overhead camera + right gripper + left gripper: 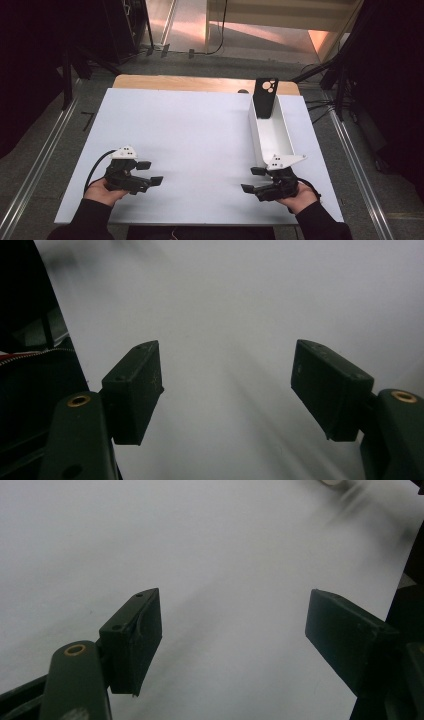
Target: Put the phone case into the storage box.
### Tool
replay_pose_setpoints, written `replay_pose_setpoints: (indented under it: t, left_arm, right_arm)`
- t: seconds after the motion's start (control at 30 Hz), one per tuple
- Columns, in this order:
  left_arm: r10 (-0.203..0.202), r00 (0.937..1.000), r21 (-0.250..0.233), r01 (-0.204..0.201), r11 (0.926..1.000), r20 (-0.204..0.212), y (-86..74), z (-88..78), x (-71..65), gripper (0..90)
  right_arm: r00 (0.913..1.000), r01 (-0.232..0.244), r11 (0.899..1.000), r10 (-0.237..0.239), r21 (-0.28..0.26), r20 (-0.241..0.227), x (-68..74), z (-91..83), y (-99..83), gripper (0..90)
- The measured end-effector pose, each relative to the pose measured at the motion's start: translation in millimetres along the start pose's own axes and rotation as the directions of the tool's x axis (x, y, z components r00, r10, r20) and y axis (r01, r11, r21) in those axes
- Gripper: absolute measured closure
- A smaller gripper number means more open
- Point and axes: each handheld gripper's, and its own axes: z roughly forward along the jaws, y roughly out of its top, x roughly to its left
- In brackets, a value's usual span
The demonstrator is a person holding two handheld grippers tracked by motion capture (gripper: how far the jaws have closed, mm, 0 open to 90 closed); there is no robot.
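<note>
Resting on a wide white table [200, 145], both grippers are sitting near the person's edge with nothing between their jaws, so the work looks to be at its very start, or at a pause with both tools idle.

The largest thing on the table is the long white tray [270, 132], which is lying lengthwise along the right side and running away from the person. Its near end is sitting just beside the right gripper [253, 179], right behind the grey three-cornered plate on top of that tool. At the tray's far end a black phone case [264, 97] is standing upright, leaning against the end wall, with its camera cut-outs facing the person. It is well apart from both grippers, the whole length of the tray away from the right one and across the table from the left one.

The left gripper [150, 172] is lying low at the table's left, pointing toward the middle, jaws standing apart and empty; in the left gripper view its pads [135, 640] are framing bare white surface. The right gripper is pointing left toward the middle too, jaws likewise spread and holding nothing, as its own view confirms [227, 390].

The next move, as I judge it, is calling for the right gripper to be turning toward the tray and reaching along it to the case, keeping its jaws spread to straddle the thin upright edge.
</note>
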Motion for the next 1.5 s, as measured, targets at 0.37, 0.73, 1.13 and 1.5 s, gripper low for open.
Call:
replay_pose_setpoints:
  t: [0.37, 0.73, 1.13, 1.5]
  left_arm:
    - [0.004, 1.0000, 0.000, -0.004, 1.0000, 0.007, -1.8, -0.9, -2.2, 22.6]
    - [0.005, 0.9999, 0.001, -0.005, 1.0000, 0.014, -2.5, -0.2, -1.8, 22.6]
    - [0.005, 0.9999, 0.000, -0.005, 1.0000, 0.013, -2.3, -0.8, -1.5, 22.6]
    - [0.005, 0.9999, -0.008, -0.005, 1.0000, 0.010, -1.9, -1.2, -1.4, 22.6]
  right_arm:
    - [0.9992, -0.018, 1.000, 0.017, 0.010, 0.037, -6.6, -2.9, -13.4, 27.0]
    - [0.9989, -0.022, 1.000, 0.021, 0.005, 0.043, -12.9, -3.3, -16.7, 27.0]
    - [0.9987, -0.017, 1.000, 0.016, 0.011, 0.048, -12.3, -3.4, -17.0, 27.0]
    - [0.9983, -0.018, 1.000, 0.017, 0.017, 0.055, -12.6, -3.3, -17.4, 26.9]
